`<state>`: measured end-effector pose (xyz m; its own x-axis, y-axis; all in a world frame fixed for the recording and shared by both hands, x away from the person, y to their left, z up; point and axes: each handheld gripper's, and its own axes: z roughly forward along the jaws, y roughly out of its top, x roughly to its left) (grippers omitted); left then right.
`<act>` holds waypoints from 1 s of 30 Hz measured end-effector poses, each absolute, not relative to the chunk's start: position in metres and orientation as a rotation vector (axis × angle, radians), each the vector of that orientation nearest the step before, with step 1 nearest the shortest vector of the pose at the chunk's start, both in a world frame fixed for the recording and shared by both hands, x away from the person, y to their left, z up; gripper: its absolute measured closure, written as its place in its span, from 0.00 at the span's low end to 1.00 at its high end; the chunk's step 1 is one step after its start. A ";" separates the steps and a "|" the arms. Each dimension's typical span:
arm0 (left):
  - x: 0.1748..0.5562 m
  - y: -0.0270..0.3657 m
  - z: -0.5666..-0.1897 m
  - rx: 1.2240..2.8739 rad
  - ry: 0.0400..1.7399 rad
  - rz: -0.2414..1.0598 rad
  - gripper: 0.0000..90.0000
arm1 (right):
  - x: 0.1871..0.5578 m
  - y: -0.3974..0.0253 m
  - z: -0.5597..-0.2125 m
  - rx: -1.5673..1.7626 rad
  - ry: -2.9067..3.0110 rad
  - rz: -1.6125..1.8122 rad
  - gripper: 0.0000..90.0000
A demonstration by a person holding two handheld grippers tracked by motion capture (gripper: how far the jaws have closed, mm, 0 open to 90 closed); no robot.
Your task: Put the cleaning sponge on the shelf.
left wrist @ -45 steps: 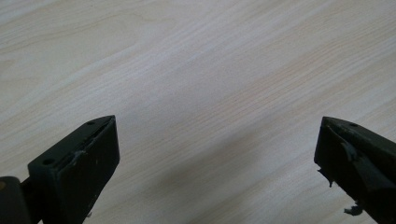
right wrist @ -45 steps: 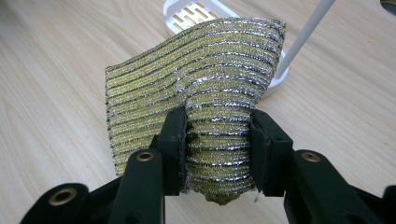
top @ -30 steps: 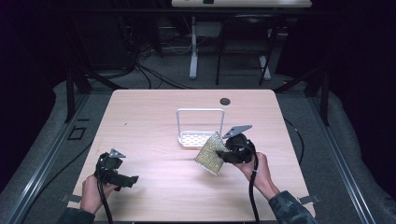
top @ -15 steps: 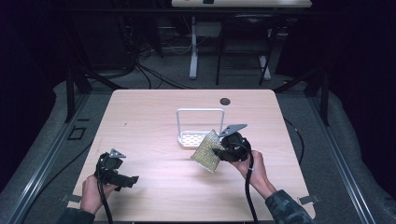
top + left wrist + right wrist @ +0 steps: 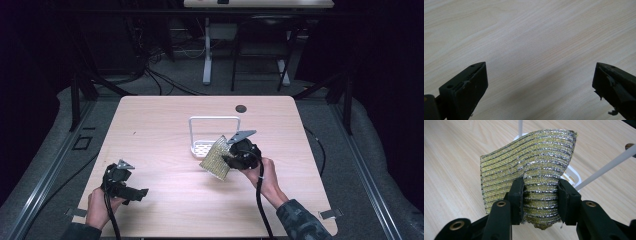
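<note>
Midway across the desk, right of centre: a gold-and-silver striped scouring pad, pinched by its lower edge between the closed jaws of the right gripper and held tilted, clear of the wood. Seen along the right gripper in its own view: both black jaws pressing into the scouring pad, bunching the weave between them while the rest fans upward with a curl at the top edge. Just behind the pad, toward the far edge: a small white wire rack with a tall hoop handle and slotted base; the pad's upper corner overlapping that base in the high view, contact impossible to tell. Beyond it in the right gripper view, the rack and one thin white rod. Near the far edge, a small dark round disc. Close to the near left corner: the left gripper, held low in the person's left hand, well apart from pad and rack. From the left gripper view, jaws spread wide with nothing but bare pale woodgrain between them.
</note>
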<state>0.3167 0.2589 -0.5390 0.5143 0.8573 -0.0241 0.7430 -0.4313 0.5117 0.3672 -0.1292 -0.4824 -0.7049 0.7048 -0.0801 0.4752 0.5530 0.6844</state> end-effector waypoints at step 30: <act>0.317 0.258 -0.539 2.296 1.300 0.326 0.00 | 0.399 -0.108 -0.501 1.002 2.345 0.888 0.67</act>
